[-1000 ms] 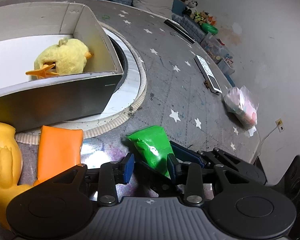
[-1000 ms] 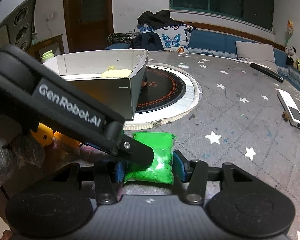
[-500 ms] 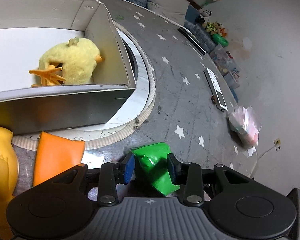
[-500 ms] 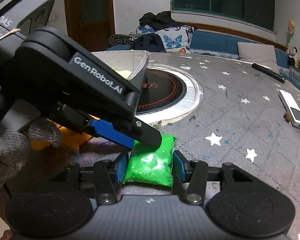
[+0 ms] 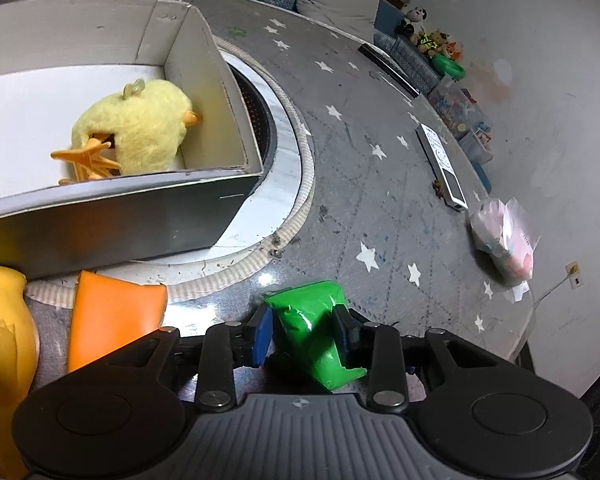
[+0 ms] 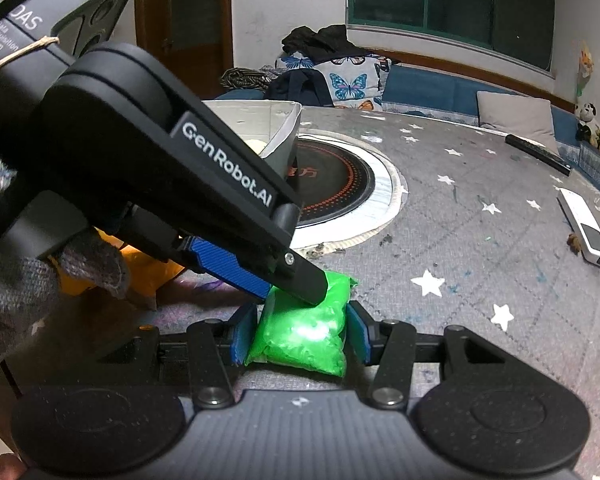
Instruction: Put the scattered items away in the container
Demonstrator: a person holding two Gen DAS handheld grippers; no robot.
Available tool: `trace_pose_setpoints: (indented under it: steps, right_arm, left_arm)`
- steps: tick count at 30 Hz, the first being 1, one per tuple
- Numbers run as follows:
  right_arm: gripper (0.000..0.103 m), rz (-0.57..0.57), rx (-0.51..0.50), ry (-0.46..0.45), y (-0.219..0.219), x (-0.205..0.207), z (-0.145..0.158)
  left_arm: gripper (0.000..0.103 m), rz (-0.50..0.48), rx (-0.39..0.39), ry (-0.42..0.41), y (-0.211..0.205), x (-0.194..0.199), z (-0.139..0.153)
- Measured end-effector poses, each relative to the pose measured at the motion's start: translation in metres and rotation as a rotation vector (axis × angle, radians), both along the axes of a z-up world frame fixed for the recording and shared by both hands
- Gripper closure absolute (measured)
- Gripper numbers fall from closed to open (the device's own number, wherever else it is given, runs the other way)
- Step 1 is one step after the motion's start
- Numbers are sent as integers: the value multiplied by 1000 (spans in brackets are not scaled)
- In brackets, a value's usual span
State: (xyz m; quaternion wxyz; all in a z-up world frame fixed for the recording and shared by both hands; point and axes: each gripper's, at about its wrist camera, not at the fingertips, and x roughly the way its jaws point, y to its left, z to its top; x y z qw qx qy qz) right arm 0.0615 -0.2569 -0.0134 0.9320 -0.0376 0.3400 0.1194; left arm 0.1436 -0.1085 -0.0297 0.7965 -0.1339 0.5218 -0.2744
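A bright green bag (image 5: 308, 320) (image 6: 300, 328) lies on the grey star-patterned table, and both grippers are at it. My right gripper (image 6: 300, 336) is shut on its near end. My left gripper (image 5: 302, 332) (image 6: 288, 290) reaches in from the left. Its jaws are closing with the bag's far end between them, and the pads touch both sides. The grey cardboard box (image 5: 120, 216) (image 6: 284, 120) stands behind with a yellow plush chick (image 5: 140, 132) inside. An orange item (image 5: 112, 320) and a yellow toy (image 5: 0, 344) lie in front of the box.
A round cooktop (image 6: 340, 184) is set into the table beside the box. To the right lie a white remote (image 5: 440, 164) (image 6: 588, 228), a black remote (image 5: 388, 64) and a pink plastic bag (image 5: 504, 236) near the table edge. A gloved hand (image 6: 4, 248) holds the left gripper.
The left gripper has come in over the green bag and its jaws have narrowed around it. The right gripper has kept still with the bag in it.
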Motion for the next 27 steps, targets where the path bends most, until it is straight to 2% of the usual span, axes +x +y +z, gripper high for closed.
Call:
trace_pose_setpoints:
  steps: [13,20,27]
  right_arm:
    - [59,-5,-7,-11,4,-4,7]
    - [59,23,6,-66,10,-10,28]
    - [60,73,31,-144,18,-7,58]
  left_arm:
    - [69,7,-49,-1,10,-9,8]
    - [69,34,-90,-60,26,-20,33]
    - [69,73,-122,-159,47,-24,71]
